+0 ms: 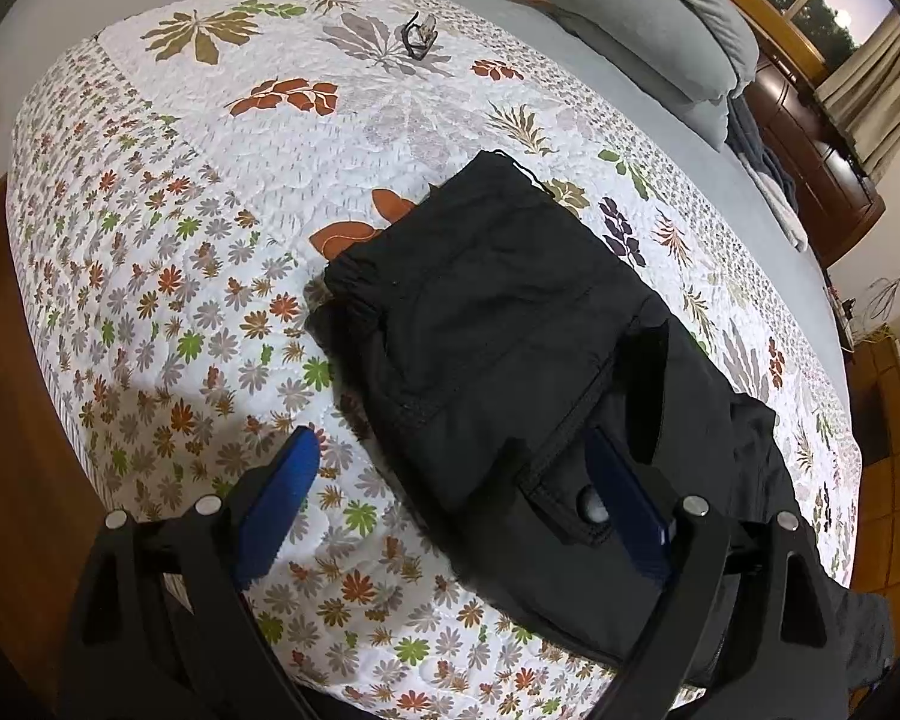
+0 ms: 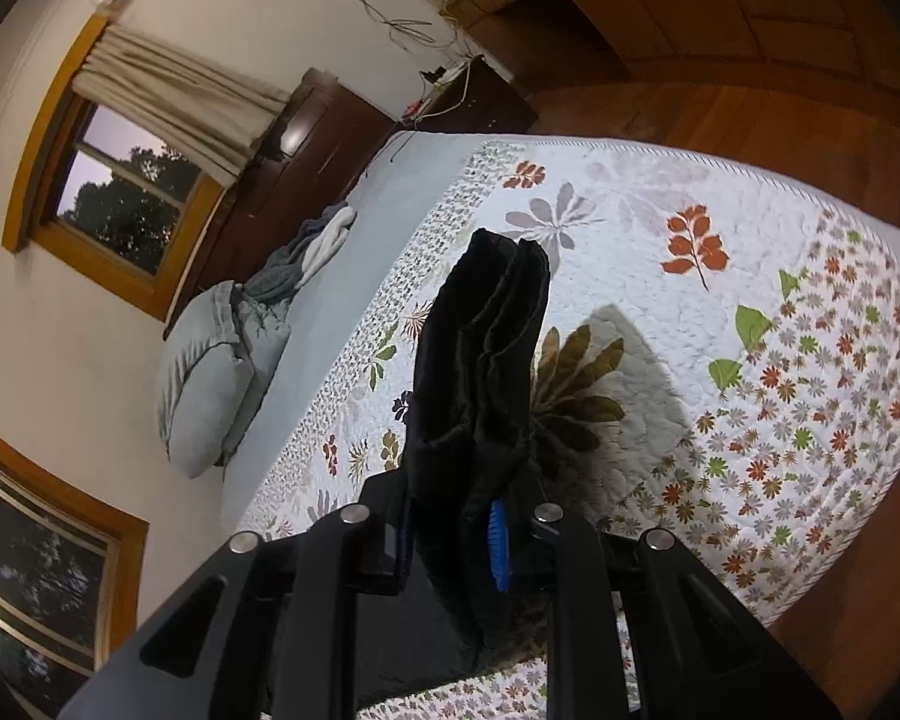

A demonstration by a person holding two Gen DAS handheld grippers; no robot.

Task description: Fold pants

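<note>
Right gripper (image 2: pixel 450 534) was clamped on bunched black pants (image 2: pixel 480 360); left gripper (image 1: pixel 456 498) was spread wide over quilt (image 1: pixel 210 240); no writing seen.

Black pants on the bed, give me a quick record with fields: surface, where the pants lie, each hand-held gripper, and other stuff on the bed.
surface: floral quilt on a bed
pants: black pants partly folded, lying on the quilt
left hand-held gripper: jaws wide open, one finger over the pants, gripping nothing
right hand-held gripper: clamped on a bunched end of the pants, raised above the quilt
other items: grey pillows, eyeglasses
</note>
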